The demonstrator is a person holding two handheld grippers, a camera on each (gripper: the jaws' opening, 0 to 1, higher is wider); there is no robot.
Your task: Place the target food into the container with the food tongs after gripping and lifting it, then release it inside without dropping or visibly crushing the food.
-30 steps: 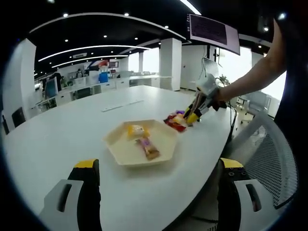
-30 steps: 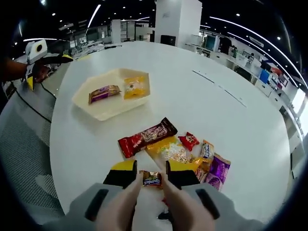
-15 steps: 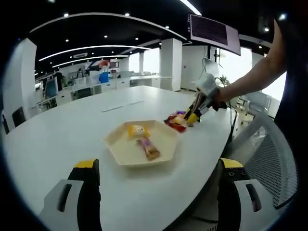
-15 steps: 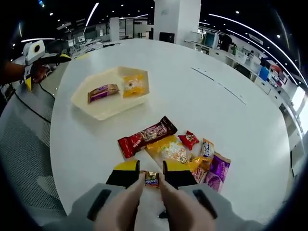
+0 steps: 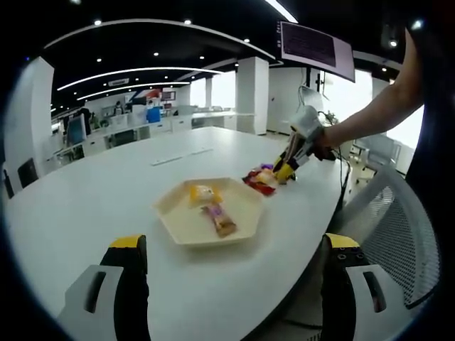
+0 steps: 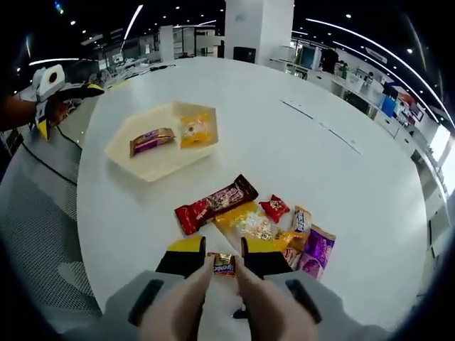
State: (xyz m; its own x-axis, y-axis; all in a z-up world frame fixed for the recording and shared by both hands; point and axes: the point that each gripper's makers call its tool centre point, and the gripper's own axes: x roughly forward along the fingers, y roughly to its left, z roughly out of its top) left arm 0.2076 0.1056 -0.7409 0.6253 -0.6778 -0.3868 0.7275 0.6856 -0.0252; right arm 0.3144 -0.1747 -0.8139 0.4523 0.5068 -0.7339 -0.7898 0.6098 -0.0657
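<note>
Small wrapped candy [image 6: 224, 264]: now pinched between the right gripper [image 6: 222, 257] jaws, lifted slightly off the white table [image 6: 306, 149] since a second ago; grasp secured. Beige tray [image 6: 135, 160] awaits, well apart. Left gripper [image 5: 231, 264]: jaws spread, idle.

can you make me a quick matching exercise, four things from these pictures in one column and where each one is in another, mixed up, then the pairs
Things
1. small snack packet
2. yellow packet
3. long red bar
4. purple packet

Places
A. inside the cream tray, beside a brown bar
B. on the table between the tray and the snack pile
C. between the jaws of the right hand-held gripper
D. at the pile's far side from the tray

Pairs: 1-C, 2-A, 3-B, 4-D
</note>
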